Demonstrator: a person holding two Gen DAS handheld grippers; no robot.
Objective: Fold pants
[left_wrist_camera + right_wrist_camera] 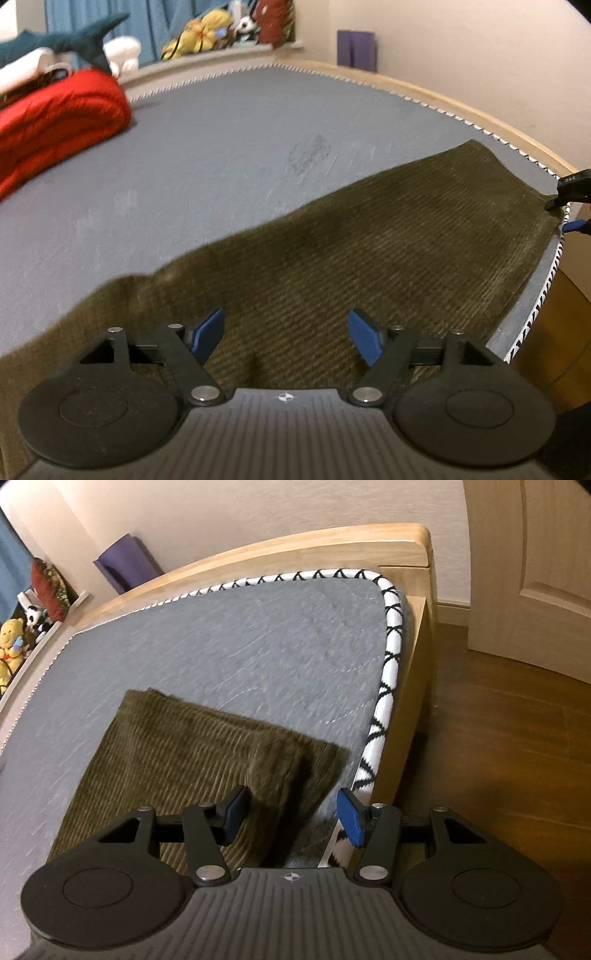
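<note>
Olive corduroy pants (369, 251): lying flat on the grey mattress (221, 155), reaching its lower right edge.
Left tongs (286, 338): jaws wide apart, nothing between them, hovering over the pants at bottom centre.
Right tongs (291, 814): jaws half open, empty, above the pants' right corner by the patterned mattress edge (391, 638).
Red quilt (55, 125): upper left, well apart.

A grey bed (221, 155) in a wooden frame (295, 550) carries olive corduroy pants (369, 258) spread flat near its patterned edge (391, 635), with a red quilt (55, 122) folded well apart.
</note>
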